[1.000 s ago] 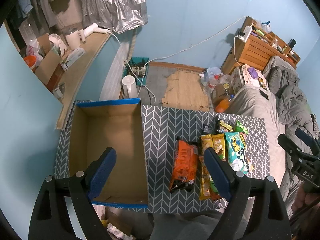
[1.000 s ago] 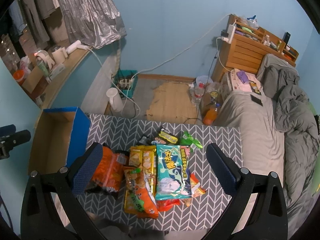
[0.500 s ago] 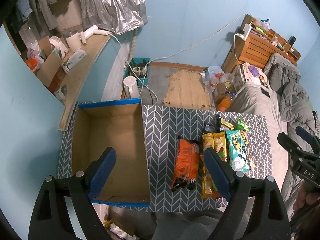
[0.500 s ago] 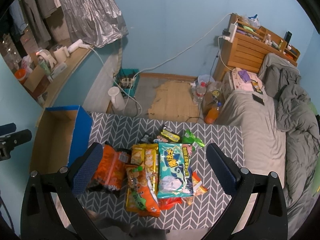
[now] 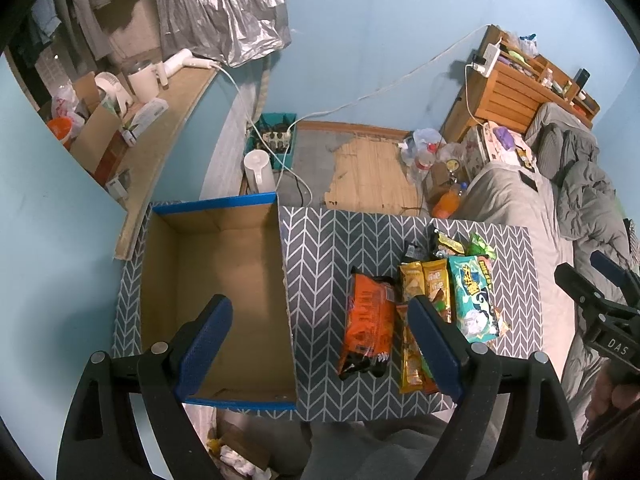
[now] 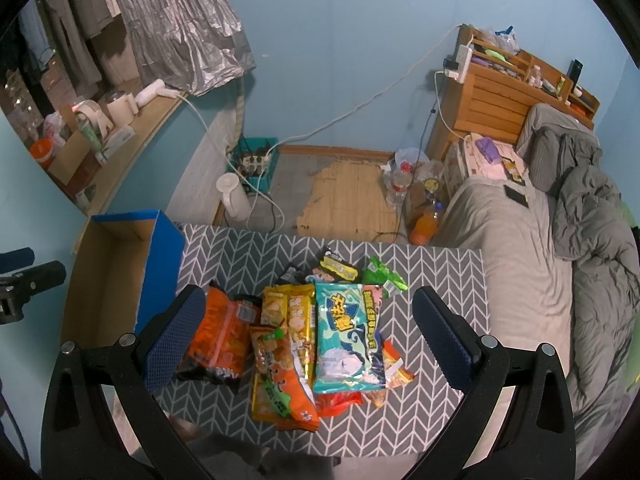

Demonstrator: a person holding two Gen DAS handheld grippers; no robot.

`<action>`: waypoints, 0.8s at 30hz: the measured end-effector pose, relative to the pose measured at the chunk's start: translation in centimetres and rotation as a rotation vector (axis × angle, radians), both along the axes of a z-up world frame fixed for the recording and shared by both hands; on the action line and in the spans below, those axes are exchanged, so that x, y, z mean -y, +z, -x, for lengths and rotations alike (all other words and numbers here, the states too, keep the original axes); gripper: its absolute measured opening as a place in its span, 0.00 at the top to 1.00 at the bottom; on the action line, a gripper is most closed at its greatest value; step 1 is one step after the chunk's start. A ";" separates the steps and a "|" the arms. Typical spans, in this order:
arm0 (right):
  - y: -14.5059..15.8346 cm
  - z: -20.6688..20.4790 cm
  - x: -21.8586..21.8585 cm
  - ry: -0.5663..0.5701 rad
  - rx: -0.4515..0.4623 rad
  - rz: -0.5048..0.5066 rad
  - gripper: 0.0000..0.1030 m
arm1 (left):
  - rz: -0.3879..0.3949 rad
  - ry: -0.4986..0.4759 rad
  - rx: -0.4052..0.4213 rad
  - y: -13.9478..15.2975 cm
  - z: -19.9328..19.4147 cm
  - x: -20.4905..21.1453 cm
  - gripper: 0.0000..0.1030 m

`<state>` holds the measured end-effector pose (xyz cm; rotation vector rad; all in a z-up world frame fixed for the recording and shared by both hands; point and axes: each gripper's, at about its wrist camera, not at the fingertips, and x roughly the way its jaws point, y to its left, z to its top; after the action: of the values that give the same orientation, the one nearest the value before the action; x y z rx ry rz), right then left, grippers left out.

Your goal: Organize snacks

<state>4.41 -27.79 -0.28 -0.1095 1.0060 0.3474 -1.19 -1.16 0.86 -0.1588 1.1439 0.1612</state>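
Observation:
An empty cardboard box [image 5: 224, 280] with blue edges stands on the left of a grey chevron table [image 5: 320, 248]. A pile of snack packs lies to its right: an orange bag [image 5: 366, 326], yellow packs [image 5: 424, 284] and a teal bag [image 5: 474, 296]. My left gripper [image 5: 316, 336] is open and empty, held high over the box's right wall. My right gripper [image 6: 312, 336] is open and empty, high above the pile: orange bag [image 6: 220, 340], yellow-orange pack [image 6: 280, 376], teal bag [image 6: 348, 340]. The box also shows in the right wrist view [image 6: 116, 272].
A bed with grey bedding [image 6: 532, 248] lies along the table's right side. Beyond the table are a white kettle [image 6: 234, 196], a power strip in a teal crate [image 6: 254, 160], bottles [image 6: 426, 220] and a wooden shelf [image 6: 492, 96]. A cluttered ledge [image 5: 132, 132] is at left.
Both grippers have risen and pulled back slightly, so the table and snacks look a little smaller and lower. Nothing on the table has moved. Both stay open.

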 end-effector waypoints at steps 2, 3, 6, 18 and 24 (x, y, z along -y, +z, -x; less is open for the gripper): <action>0.0 0.0 0.1 0.000 0.001 -0.001 0.02 | 0.003 -0.001 -0.002 -0.1 0.0 0.1 0.12; 0.0 0.1 0.0 0.000 0.002 -0.001 0.02 | 0.006 -0.002 -0.003 -0.2 0.0 0.1 0.12; -0.1 0.2 0.1 0.002 0.006 -0.003 0.02 | 0.008 -0.003 -0.004 -0.2 0.0 0.2 0.12; 0.0 0.5 0.4 0.003 -0.001 -0.001 0.02 | 0.009 -0.004 -0.008 -0.3 0.1 0.4 0.12; 0.1 0.4 0.6 0.004 -0.002 0.001 0.02 | 0.010 -0.011 -0.016 -0.5 0.2 0.8 0.12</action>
<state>3.98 -28.40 -0.17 -0.1114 1.0084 0.3506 -1.42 -2.01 0.39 -0.1608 1.1611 0.1475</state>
